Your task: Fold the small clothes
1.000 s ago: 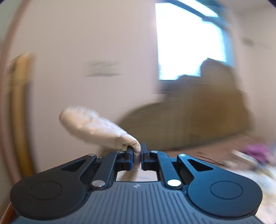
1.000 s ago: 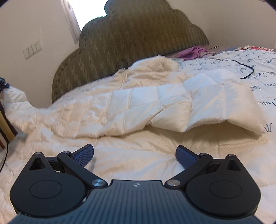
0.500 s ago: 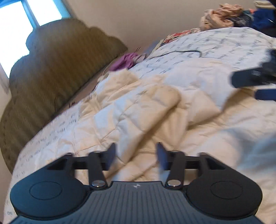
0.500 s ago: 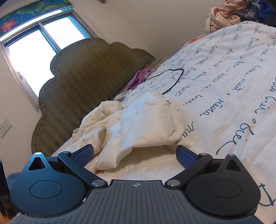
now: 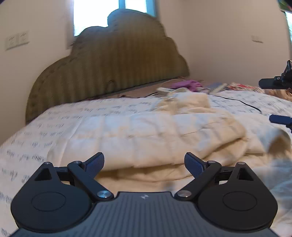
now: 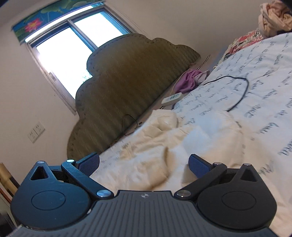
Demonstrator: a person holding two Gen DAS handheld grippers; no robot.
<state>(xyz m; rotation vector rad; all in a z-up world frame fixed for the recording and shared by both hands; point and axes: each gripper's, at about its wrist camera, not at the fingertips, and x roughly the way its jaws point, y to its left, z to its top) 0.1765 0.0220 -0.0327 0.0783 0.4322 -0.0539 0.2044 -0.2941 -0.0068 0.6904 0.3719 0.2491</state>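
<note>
A cream quilted jacket lies folded over itself on the bed; it also shows in the right wrist view. My left gripper is open and empty, just in front of the jacket's near folded edge. My right gripper is open and empty, low over the jacket's near part. The right gripper's fingers show at the right edge of the left wrist view, spread apart beside the jacket.
The bed sheet has printed script. A black cable and a white remote lie near the olive headboard. Purple cloth sits by the headboard. A clothes pile is at the far right.
My left gripper let go of the jacket sleeve it held up a second ago and has opened wide, now low at the jacket's edge. My right gripper stayed open and swung across the bed.
</note>
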